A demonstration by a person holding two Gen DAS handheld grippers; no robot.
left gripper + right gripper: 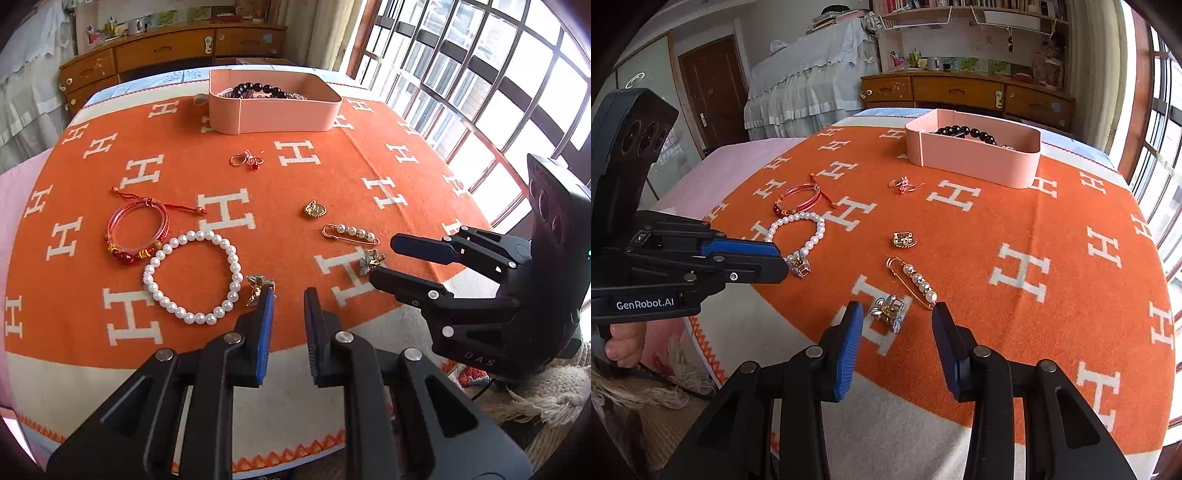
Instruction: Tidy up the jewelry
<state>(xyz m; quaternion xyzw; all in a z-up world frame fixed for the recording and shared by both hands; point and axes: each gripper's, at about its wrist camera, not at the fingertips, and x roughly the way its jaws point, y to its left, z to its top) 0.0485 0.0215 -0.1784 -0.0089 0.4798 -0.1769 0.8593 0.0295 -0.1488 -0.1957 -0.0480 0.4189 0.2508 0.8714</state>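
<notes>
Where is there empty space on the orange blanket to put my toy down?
The orange blanket is bare on the window side, right of the pearl pin and below the pink box. It is crowded around the pearl bracelet and red bracelet.

"GenRobot.AI" on the left gripper body, perhaps "DAS" on the right gripper base, repeated "H" on orange blanket

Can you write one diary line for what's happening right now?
left hand-held gripper: open, beside flower clip | right hand-held gripper: open around flower clip
</notes>
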